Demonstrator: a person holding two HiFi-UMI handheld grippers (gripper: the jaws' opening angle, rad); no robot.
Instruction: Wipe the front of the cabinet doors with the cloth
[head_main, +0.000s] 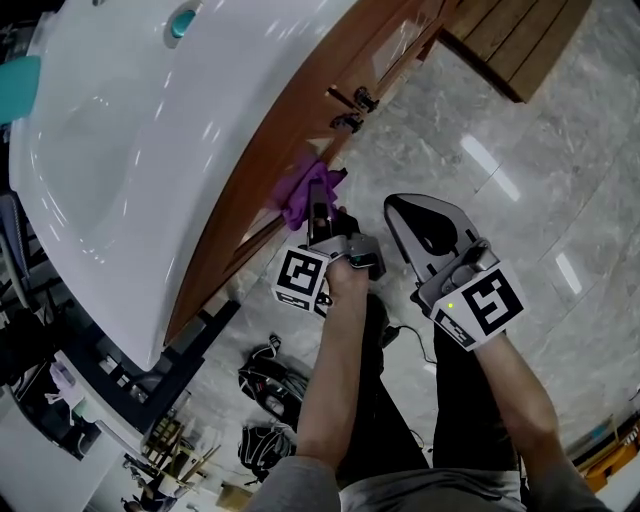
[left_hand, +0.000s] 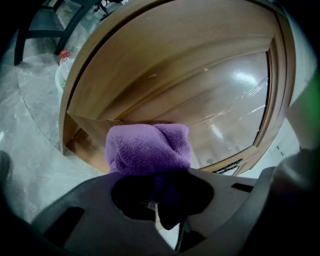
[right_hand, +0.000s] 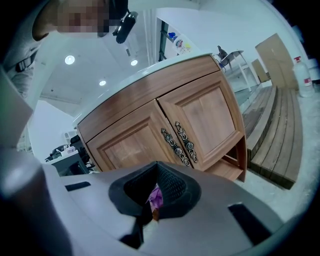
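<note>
The left gripper (head_main: 320, 222) is clenched on a bunched purple terry cloth (left_hand: 148, 148). The cloth sticks out past the tips of the jaws, probably so that only fabric meets the glossy brown wooden cabinet door (left_hand: 200, 95). It sits low on the door panel, seemingly pressed against it. The right gripper (head_main: 408, 212), its jaws closed on nothing, hangs back from the cabinet, clear of the wiping path.
</note>
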